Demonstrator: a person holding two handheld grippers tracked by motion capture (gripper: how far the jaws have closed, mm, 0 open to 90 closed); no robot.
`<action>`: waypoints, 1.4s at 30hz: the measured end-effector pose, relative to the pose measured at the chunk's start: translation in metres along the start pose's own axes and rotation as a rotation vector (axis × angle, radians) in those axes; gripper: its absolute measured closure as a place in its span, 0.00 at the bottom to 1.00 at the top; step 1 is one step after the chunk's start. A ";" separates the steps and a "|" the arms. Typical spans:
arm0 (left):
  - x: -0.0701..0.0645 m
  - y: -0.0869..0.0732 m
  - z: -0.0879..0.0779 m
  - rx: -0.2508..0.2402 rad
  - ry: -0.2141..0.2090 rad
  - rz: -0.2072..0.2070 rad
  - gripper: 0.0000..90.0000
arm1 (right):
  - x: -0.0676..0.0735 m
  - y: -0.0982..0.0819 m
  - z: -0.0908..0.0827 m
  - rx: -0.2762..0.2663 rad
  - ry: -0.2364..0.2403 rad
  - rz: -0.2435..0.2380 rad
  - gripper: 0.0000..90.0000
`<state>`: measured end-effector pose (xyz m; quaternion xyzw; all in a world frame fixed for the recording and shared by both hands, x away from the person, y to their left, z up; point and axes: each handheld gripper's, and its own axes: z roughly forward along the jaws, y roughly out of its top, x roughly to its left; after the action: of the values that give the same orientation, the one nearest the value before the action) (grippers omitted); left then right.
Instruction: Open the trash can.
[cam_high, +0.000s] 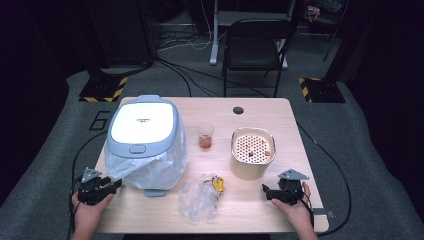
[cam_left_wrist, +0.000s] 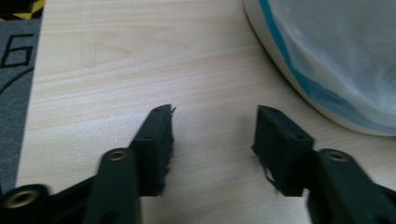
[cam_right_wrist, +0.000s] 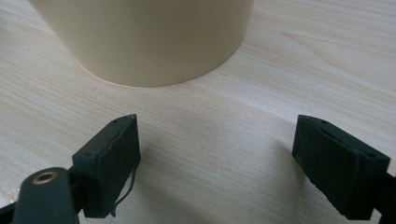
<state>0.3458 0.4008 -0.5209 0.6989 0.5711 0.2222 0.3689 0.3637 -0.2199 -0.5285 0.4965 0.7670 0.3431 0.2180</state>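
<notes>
A white and grey-blue bin (cam_high: 144, 142) with a shut lid and a clear liner bag stands at the table's left. My left gripper (cam_high: 107, 186) rests open on the table just left of the bin's front; the bin's bagged wall (cam_left_wrist: 327, 60) is at the upper right of the left gripper view, past my left gripper (cam_left_wrist: 212, 135). A cream tub (cam_high: 252, 152) with a perforated insert stands right of centre. My right gripper (cam_high: 267, 192) lies open in front of the tub (cam_right_wrist: 144, 37), nothing between its fingers (cam_right_wrist: 114, 158).
A small clear cup (cam_high: 205, 135) with reddish liquid stands mid-table. A crumpled clear bag (cam_high: 200, 200) with a yellow item lies near the front edge. A black chair (cam_high: 255, 45) stands beyond the table. A round cable hole (cam_high: 238, 110) is near the far edge.
</notes>
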 end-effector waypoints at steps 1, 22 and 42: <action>-0.003 0.002 -0.005 -0.009 -0.013 -0.007 0.61 | 0.000 0.000 0.000 0.000 -0.003 0.000 0.17; -0.057 0.013 -0.044 -0.039 -0.244 -0.007 0.81 | 0.010 -0.002 -0.011 0.025 -0.006 0.004 0.34; -0.106 0.022 -0.023 0.018 -0.364 0.098 0.98 | 0.024 0.003 -0.020 0.003 0.013 -0.025 0.38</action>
<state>0.3163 0.3027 -0.4778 0.7579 0.4620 0.1047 0.4485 0.3423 -0.2034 -0.5133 0.4849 0.7752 0.3421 0.2167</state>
